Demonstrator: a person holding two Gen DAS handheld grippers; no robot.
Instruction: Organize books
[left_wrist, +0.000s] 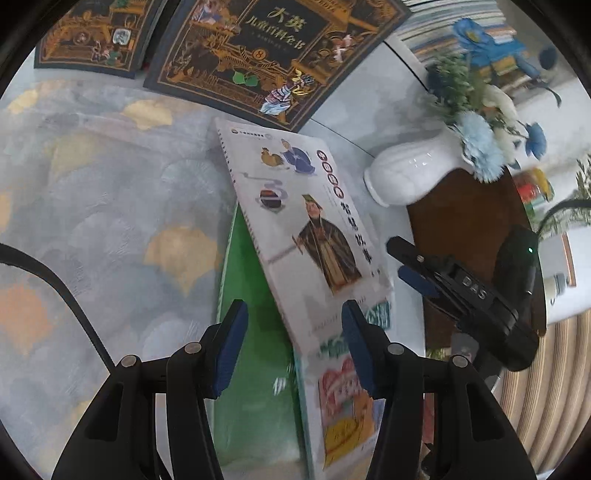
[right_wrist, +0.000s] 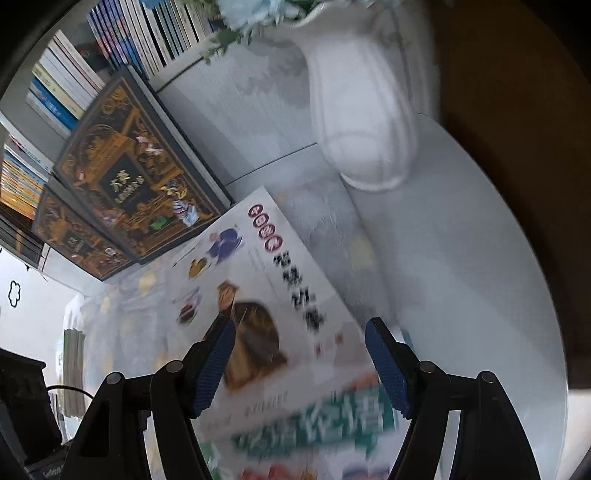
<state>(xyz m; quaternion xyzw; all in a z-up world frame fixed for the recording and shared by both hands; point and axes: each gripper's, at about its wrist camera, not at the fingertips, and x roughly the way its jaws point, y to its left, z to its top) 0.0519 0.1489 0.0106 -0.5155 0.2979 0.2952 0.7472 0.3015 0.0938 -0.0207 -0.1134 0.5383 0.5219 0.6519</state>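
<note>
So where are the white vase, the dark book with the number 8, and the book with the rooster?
White vase (left_wrist: 410, 173): left wrist view, on its belly.
Dark book (left_wrist: 273, 48): left wrist view, on its cover's middle.
Rooster book (left_wrist: 303, 221): left wrist view, on the cover beside the robed man.

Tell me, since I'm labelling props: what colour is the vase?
White, glossy and ribbed; the vase shows best in the left wrist view.
</note>
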